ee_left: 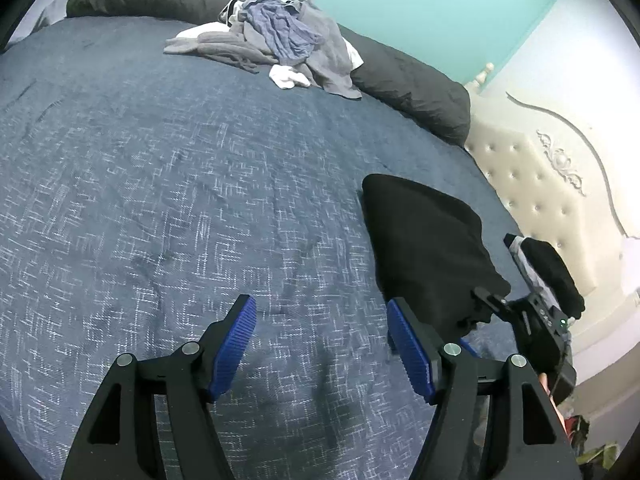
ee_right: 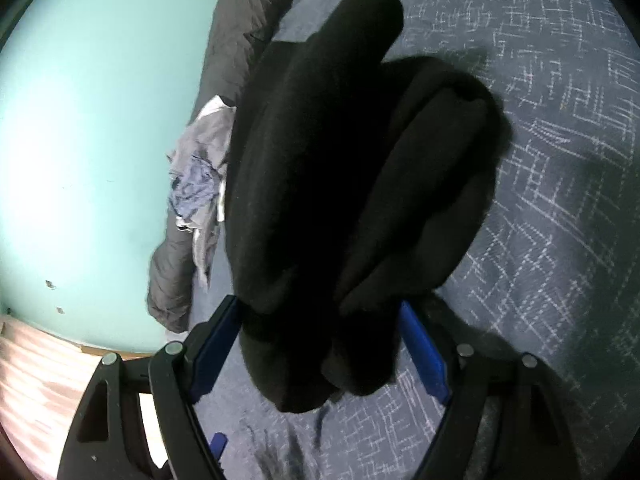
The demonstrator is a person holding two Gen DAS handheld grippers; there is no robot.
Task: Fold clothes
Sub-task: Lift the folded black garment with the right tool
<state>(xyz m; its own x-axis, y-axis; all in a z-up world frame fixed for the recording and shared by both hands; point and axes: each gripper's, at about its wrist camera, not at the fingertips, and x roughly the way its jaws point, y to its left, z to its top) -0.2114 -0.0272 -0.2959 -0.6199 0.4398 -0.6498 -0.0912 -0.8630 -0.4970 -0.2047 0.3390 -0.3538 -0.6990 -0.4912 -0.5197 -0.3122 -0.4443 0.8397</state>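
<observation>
No readable text, label, brand, number or sign in either view
</observation>
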